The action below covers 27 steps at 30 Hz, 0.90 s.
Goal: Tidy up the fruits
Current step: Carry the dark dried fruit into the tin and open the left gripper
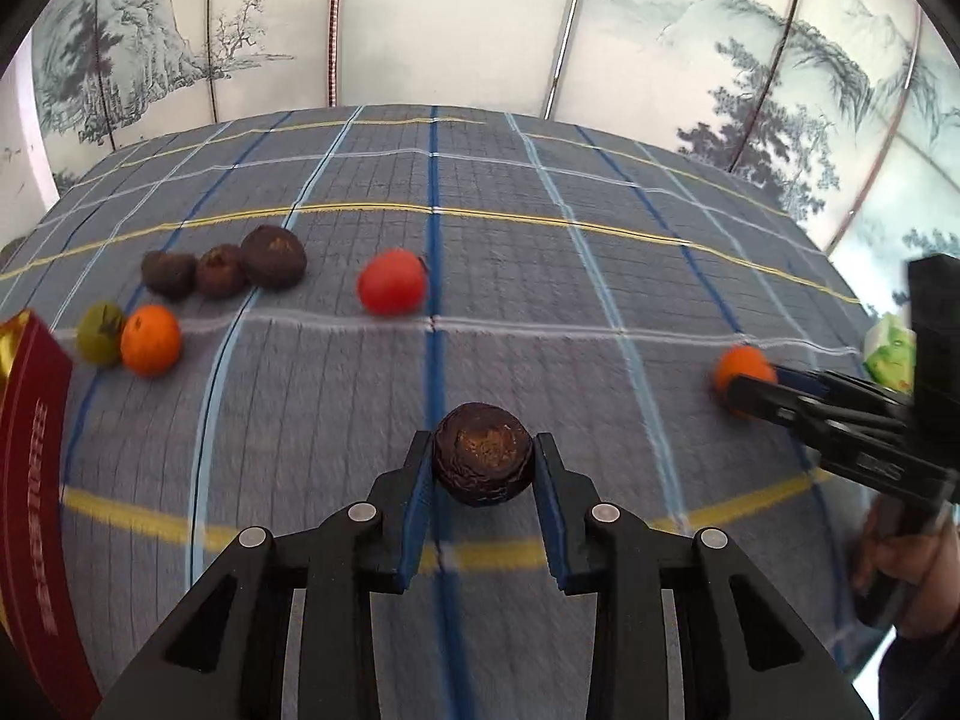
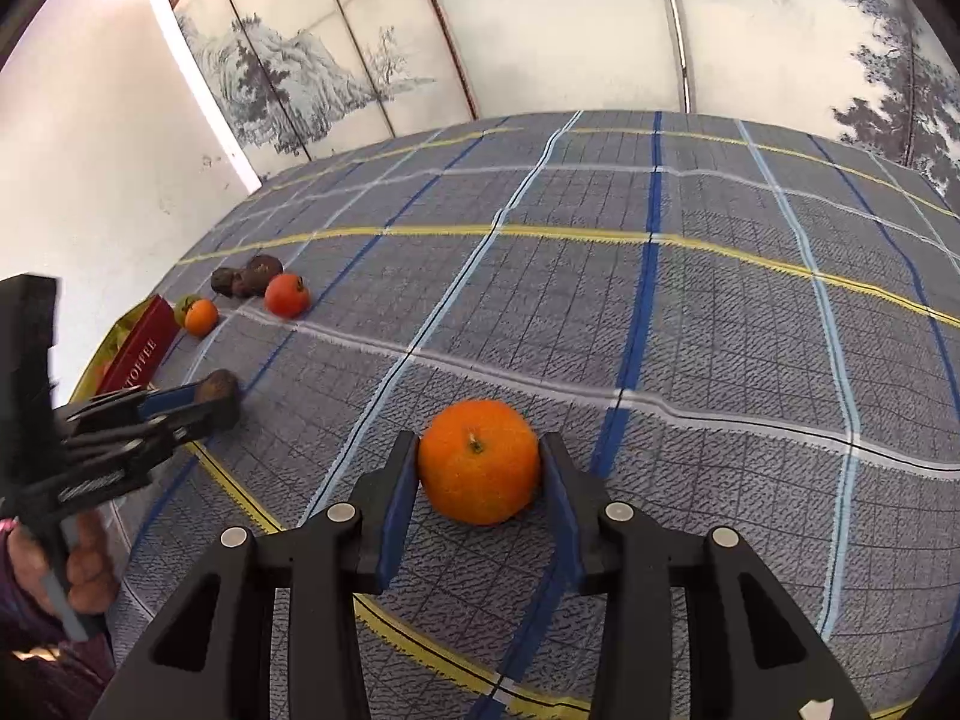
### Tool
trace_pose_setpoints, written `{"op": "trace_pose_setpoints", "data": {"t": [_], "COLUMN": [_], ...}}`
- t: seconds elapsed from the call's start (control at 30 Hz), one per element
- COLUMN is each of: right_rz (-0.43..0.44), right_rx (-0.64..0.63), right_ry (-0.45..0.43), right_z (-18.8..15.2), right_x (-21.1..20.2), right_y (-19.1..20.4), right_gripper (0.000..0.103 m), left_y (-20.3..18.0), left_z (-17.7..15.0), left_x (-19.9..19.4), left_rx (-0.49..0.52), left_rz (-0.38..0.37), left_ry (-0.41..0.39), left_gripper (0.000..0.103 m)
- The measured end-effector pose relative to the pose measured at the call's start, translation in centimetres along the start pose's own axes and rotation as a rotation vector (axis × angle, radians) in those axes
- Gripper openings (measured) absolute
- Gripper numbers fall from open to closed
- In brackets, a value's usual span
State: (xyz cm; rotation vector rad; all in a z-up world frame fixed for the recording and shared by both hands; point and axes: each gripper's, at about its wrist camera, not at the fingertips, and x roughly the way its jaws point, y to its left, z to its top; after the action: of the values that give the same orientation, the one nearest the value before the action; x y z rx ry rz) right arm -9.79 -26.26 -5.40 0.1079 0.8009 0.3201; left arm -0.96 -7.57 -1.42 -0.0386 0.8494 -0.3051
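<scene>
- Table (image 2: 750, 312): checked cloth bare mid and far; fruit clustered at left edge.
- Left hand-held gripper (image 1: 483, 456) clenched on wrinkled dark fruit (image 1: 483, 461).
- Right hand-held gripper (image 2: 480, 462) pads flank the orange (image 2: 478, 461); contact unclear.

Plaid grey tablecloth (image 1: 600, 300) mid-frame; painted landscape screen (image 1: 450, 18) along top; red toffee box (image 2: 141, 348) at left edge.

A home-like room, by the look of it: a folding screen (image 2: 336, 60) painted with ink mountains and pines stands right behind the table's far edge, beside a plain white wall (image 2: 90, 138). A grey plaid tablecloth (image 1: 510, 252) covers the table, loose fruit sits toward its left edge, and a red toffee box (image 2: 141, 351) lies at that edge.
</scene>
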Motion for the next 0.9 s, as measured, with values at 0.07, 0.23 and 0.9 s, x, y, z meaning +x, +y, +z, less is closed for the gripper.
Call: {"op": "trace_pose_setpoints", "data": {"t": [0.07,0.23,0.9], "right_rz": [-0.014,-0.027,-0.134], "right_rx": [-0.011,-0.018,-0.108], "right_ry": [0.0,0.002,0.022], "right_z": [0.0,0.0,0.1], "right_x": [0.0,0.1,0.5], "right_y": [0.2,0.4,2.1], "right_gripper": [0.04,0.039,0.039], "left_y": [-0.3,-0.6,12.3], "left_z": [-0.5,-1.7,-4.1], "left_x": [-1.0,-4.3,-15.1], "left_rx": [0.001,0.012,-0.22], "left_rz": [-0.015,-0.028,0.158], "left_ry": [-0.002,-0.012,-0.136], "left_gripper": [0.033,0.033,0.033]}}
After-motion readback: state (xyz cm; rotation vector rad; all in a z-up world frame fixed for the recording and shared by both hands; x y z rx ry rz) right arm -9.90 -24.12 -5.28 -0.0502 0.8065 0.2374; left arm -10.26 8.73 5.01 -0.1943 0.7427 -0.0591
